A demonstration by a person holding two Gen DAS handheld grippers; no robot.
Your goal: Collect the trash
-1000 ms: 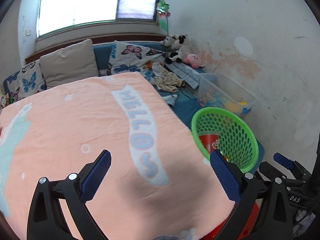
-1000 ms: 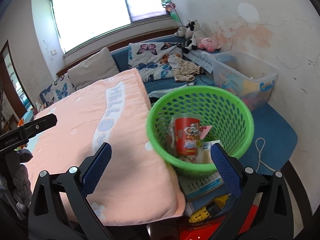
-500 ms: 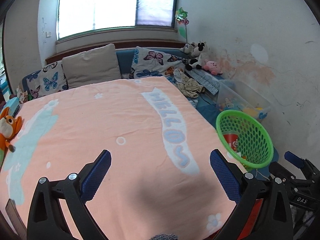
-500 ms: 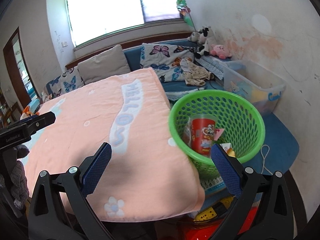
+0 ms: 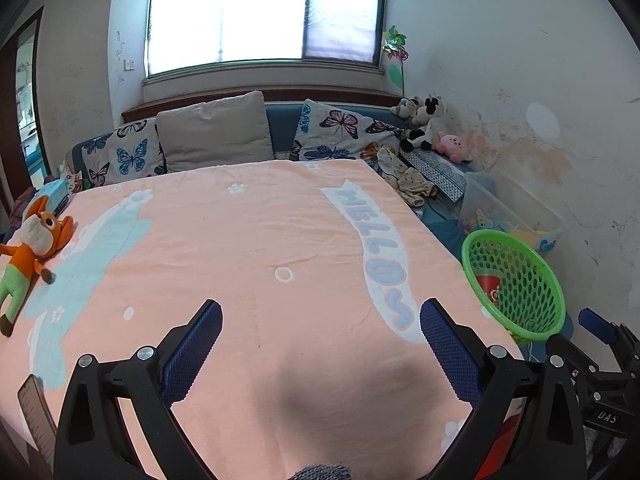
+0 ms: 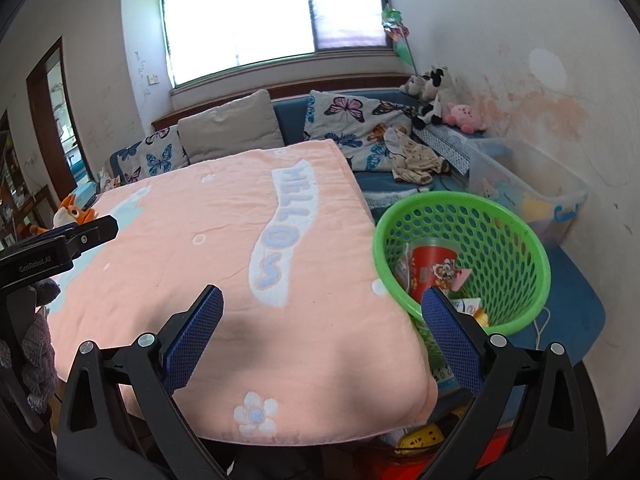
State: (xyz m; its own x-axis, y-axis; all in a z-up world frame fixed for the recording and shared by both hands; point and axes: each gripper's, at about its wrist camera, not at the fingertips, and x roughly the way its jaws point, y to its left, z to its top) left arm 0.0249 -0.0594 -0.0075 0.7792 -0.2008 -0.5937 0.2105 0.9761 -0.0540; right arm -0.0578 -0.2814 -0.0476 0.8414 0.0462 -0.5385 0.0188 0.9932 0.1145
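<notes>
A green plastic basket [image 6: 516,236] stands at the right edge of the pink-blanketed table [image 6: 224,248]. It holds a red paper cup [image 6: 430,264] and several wrappers [image 6: 468,306]. The basket also shows in the left wrist view [image 5: 520,284]. My right gripper [image 6: 322,308] is open and empty, above the table's near right corner, just left of the basket. My left gripper [image 5: 320,320] is open and empty, above the near middle of the blanket [image 5: 240,260]. The right gripper's fingertip shows at the right of the left wrist view [image 5: 596,326].
An orange plush fox [image 5: 36,240] lies at the blanket's left edge. A phone [image 5: 34,408] lies at the near left corner. Behind are a sofa with butterfly cushions [image 5: 340,132], plush toys [image 5: 424,124] and a clear storage bin [image 6: 532,192].
Both grippers have drawn back and risen, so more of the blanket and room shows. The left view has swung left, bringing the plush fox into sight. Both stay open and empty.
</notes>
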